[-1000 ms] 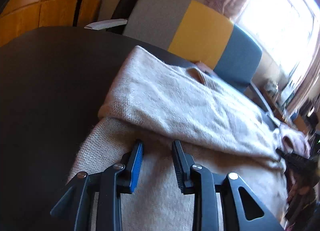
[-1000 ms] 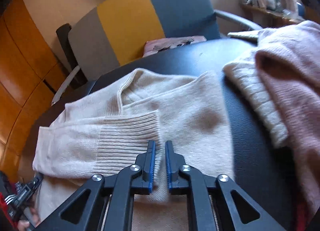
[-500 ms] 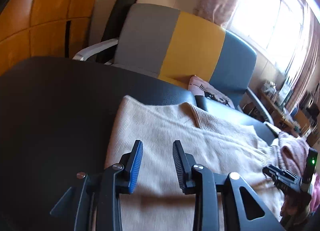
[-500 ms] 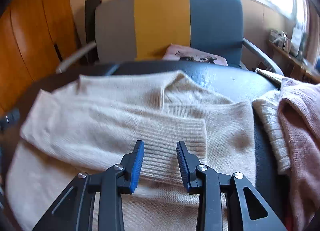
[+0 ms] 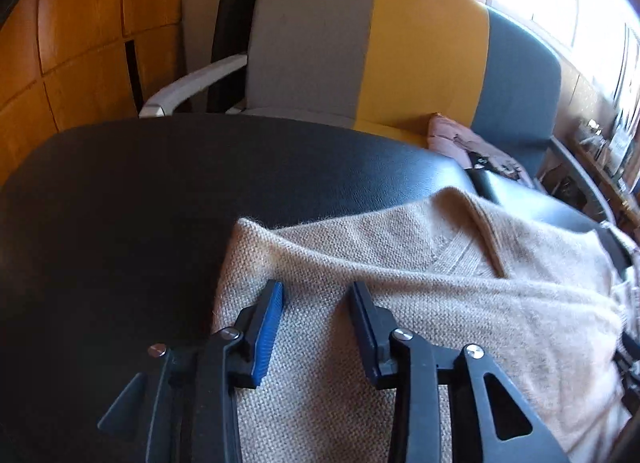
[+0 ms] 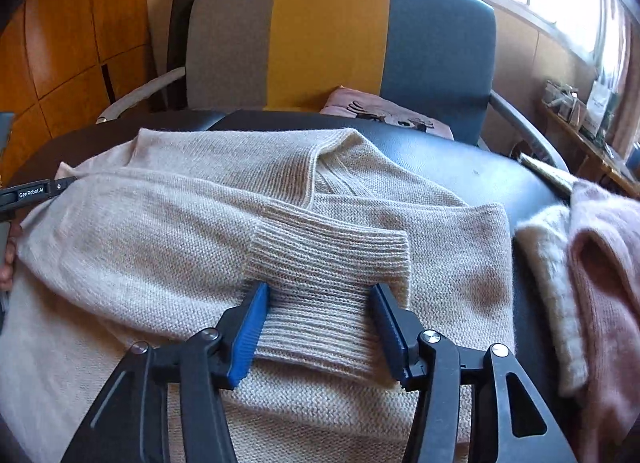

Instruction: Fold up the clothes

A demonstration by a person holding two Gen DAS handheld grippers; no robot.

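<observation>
A cream knitted sweater (image 6: 168, 239) lies flat on the black table (image 6: 452, 167), collar toward the chair, with one sleeve folded across the chest. That sleeve's ribbed cuff (image 6: 328, 267) sits between the wide-spread fingers of my right gripper (image 6: 318, 291), which is open just over it. In the left wrist view my left gripper (image 5: 316, 291) is open above the sweater (image 5: 460, 295) near its left shoulder edge, nothing between its fingers. The left gripper's tip (image 6: 36, 193) shows at the sweater's left edge in the right wrist view.
A pile of pink and white knitwear (image 6: 592, 275) lies on the table's right side. Behind the table stands a grey, yellow and blue armchair (image 6: 332, 35) with a pink garment (image 6: 384, 113) on its seat. Bare black table (image 5: 112, 223) spreads left of the sweater.
My right gripper went from nearly shut to wide open and now straddles the ribbed cuff. My left gripper stayed open and moved toward the sweater's shoulder edge.
</observation>
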